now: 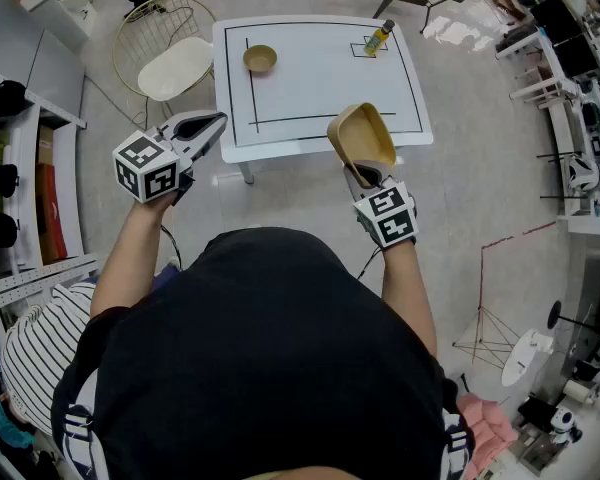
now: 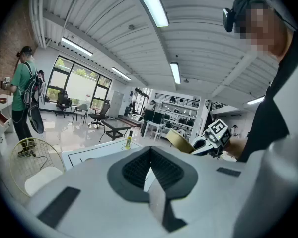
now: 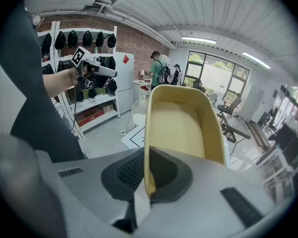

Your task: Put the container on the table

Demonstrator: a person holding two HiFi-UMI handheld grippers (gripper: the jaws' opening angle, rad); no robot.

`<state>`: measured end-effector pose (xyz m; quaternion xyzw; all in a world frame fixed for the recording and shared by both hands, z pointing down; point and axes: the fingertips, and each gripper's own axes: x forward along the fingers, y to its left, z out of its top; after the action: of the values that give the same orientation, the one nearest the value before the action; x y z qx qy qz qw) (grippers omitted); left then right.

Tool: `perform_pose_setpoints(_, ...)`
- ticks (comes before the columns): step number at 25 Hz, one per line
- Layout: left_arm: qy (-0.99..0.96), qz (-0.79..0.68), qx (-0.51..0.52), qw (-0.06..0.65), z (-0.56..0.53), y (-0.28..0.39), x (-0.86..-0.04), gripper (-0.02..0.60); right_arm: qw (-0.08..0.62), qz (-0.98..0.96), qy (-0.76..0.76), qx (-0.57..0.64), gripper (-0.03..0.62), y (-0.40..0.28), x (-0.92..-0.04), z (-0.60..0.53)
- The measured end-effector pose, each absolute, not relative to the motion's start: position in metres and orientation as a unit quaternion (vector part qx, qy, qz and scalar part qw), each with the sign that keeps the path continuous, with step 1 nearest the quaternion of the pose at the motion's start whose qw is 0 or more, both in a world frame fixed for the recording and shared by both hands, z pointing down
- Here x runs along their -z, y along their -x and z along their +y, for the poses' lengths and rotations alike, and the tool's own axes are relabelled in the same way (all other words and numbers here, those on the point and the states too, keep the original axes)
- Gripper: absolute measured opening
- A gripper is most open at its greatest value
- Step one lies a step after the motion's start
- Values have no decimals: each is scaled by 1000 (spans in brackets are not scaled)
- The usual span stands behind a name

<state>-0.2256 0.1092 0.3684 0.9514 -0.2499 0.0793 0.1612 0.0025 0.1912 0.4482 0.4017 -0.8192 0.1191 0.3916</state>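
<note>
Right gripper (image 1: 366,174), clamped on the yellow container's (image 1: 362,136) rim, holds it aloft just short of the white counter (image 1: 320,83) lying ahead, while the left gripper (image 1: 206,126) hangs closed, empty.

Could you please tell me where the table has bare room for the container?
On the table, the middle and near half are bare, from the bowl at the far left across to the bottle at the far right corner. Only those two far spots are taken.
</note>
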Motion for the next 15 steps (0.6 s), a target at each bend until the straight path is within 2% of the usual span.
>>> perform_pose_setpoints(15,-957,-230,-75,160,77,245,-364,6,388,-803,-436,-120,8,9,-445,159)
